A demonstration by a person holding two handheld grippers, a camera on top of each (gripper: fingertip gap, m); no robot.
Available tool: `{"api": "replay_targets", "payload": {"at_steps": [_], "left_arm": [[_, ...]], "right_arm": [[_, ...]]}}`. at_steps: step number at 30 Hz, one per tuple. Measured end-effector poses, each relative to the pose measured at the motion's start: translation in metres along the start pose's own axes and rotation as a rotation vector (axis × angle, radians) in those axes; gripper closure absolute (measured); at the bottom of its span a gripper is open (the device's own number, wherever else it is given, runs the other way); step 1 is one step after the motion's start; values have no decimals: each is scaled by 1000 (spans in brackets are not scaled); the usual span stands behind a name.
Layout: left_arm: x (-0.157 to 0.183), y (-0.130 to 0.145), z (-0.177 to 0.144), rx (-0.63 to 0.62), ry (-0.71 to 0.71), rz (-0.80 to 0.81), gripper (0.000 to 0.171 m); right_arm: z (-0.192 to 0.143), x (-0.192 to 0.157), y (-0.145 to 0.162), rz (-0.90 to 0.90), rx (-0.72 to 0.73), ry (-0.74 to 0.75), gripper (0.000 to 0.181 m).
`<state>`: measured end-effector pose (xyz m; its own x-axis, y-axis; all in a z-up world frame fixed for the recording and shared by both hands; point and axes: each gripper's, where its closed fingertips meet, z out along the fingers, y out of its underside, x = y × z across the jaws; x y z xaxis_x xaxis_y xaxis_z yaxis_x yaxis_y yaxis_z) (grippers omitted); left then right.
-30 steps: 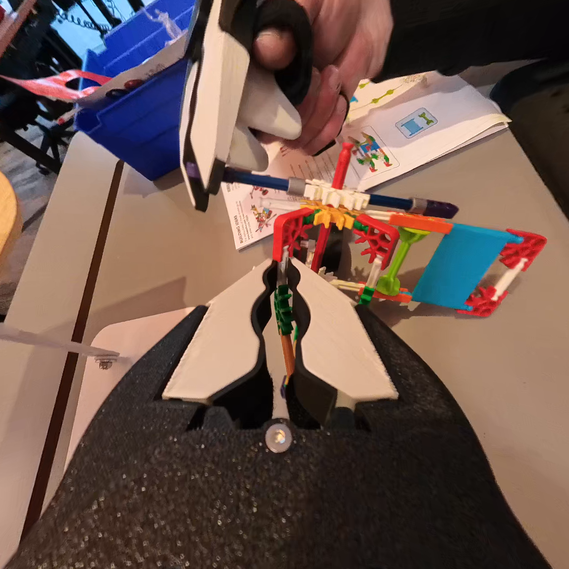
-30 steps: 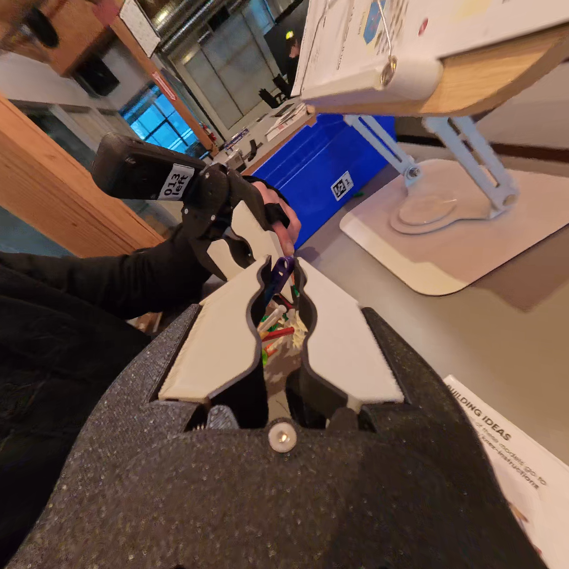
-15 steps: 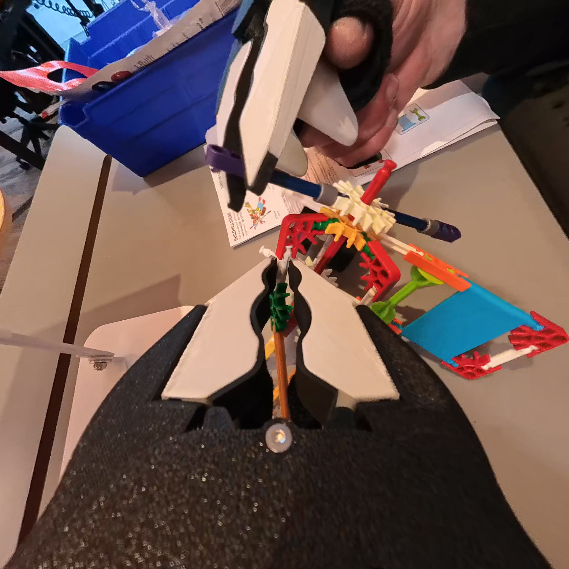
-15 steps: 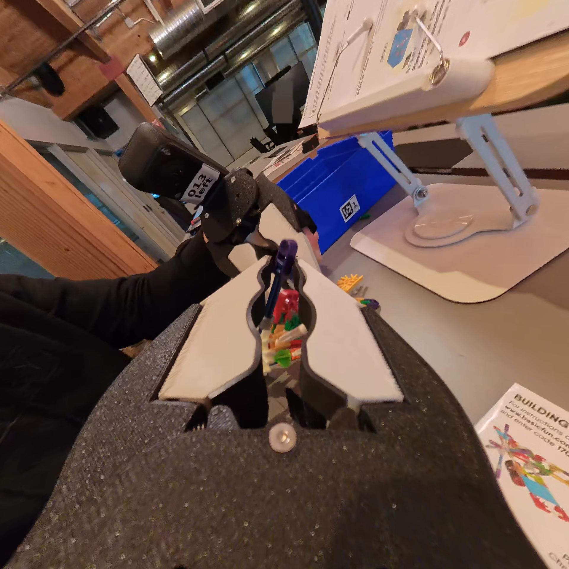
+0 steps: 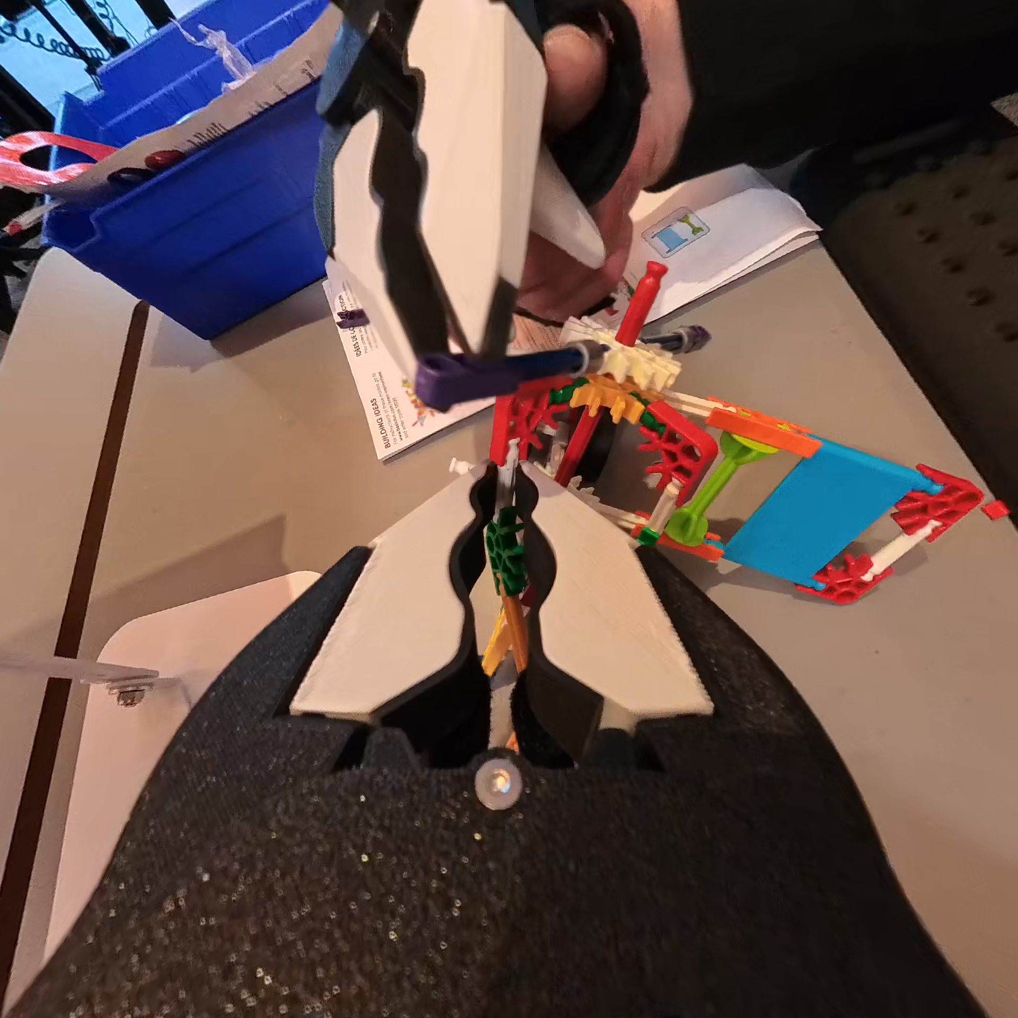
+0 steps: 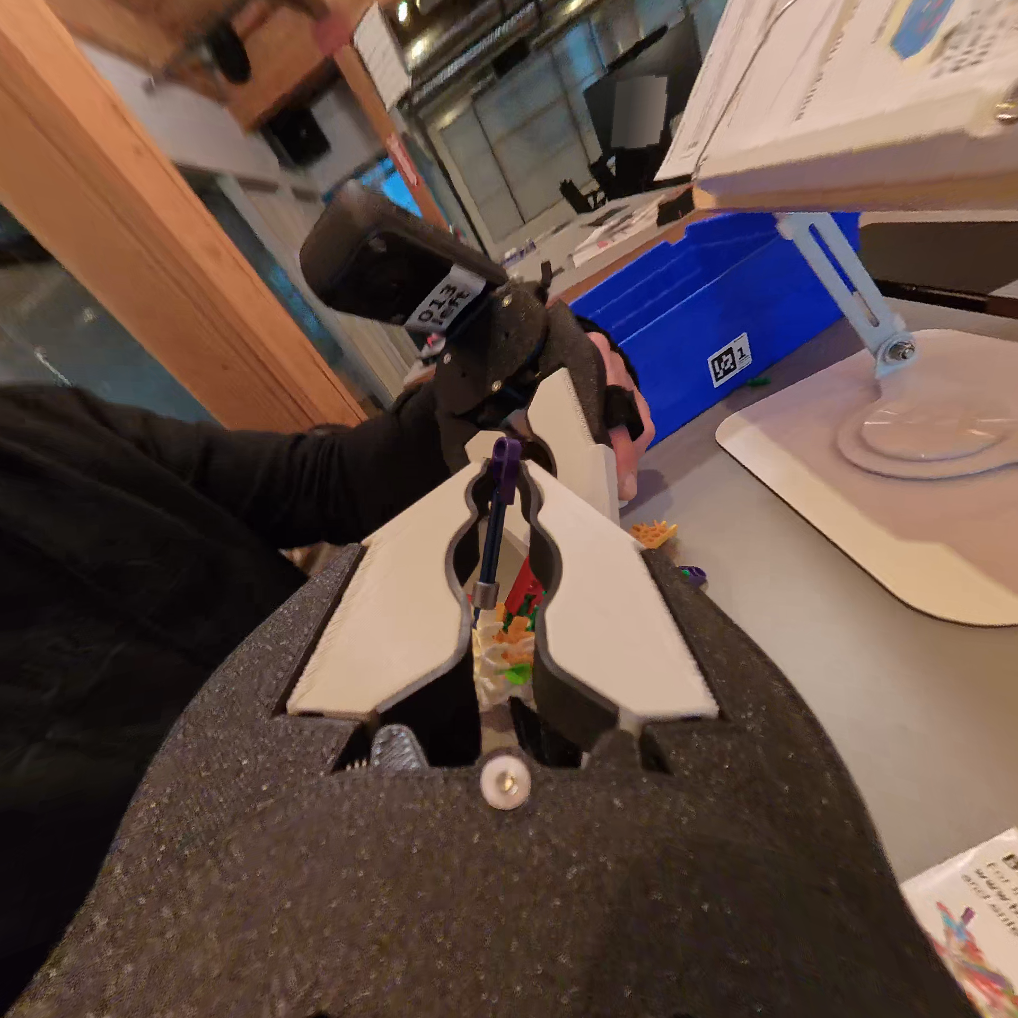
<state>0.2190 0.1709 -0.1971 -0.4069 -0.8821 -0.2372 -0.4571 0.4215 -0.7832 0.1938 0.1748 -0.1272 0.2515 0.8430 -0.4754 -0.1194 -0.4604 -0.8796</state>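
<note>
A toy model of coloured plastic rods and connectors (image 5: 677,457) rests on the grey table, with a blue panel (image 5: 826,518) at its right end. My left gripper (image 5: 504,474) is shut on the model's near end, clamping a white rod and a green connector (image 5: 504,542). My right gripper (image 5: 440,352) comes down from above and is shut on the purple end piece (image 5: 457,377) of a dark blue rod (image 5: 545,361) running through a white gear. In the right wrist view the right gripper (image 6: 505,468) pinches that purple piece (image 6: 505,460), and the left gripper (image 6: 573,440) is just behind.
A blue bin (image 5: 182,220) stands at the back left. Instruction sheets (image 5: 716,237) lie behind the model. A white stand base (image 6: 881,468) holds up a board with papers (image 6: 854,93). A loose yellow connector (image 6: 654,533) lies on the table. A dark seam (image 5: 82,551) runs along the left. The grippers' ends are close to 7 centimeters from one another. Left tips and right tips are each some 35 centimeters from the dark seam (image 5: 82,551).
The right gripper has swung the blue rod's purple end toward the camera and lower. The model has settled back flatter on the table. Both grippers have stayed shut.
</note>
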Motion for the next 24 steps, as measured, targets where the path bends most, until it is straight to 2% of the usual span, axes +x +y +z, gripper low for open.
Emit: {"api": "replay_targets", "payload": {"at_steps": [2, 4, 7, 11, 14, 18, 21, 22, 24], "left_arm": [[1, 0, 1, 1, 5, -8, 168], [-3, 0, 1, -12, -11, -22, 168], [-8, 3, -1, -29, -31, -59, 168], [-9, 4, -3, -59, -41, -78, 167], [-9, 2, -1, -73, -51, -63, 167], [-1, -2, 0, -45, -21, -4, 167], [2, -4, 3, -32, -14, 6, 168], [2, -4, 2, -34, -13, 8, 168], [3, -4, 1, -37, -15, 17, 168]], "right_arm": [[2, -1, 2, -67, -46, 29, 175], [0, 10, 0, -117, -63, 139, 178], [-20, 19, -11, -131, 19, 258, 178], [-58, 28, -4, -70, 108, 455, 179], [-79, 25, 16, 68, 212, 518, 177], [-88, 15, 32, 175, 255, 433, 174], [-85, 19, 27, 206, 271, 396, 141], [-84, 19, 22, 205, 302, 373, 140], [-73, 21, 26, 226, 261, 321, 138]]}}
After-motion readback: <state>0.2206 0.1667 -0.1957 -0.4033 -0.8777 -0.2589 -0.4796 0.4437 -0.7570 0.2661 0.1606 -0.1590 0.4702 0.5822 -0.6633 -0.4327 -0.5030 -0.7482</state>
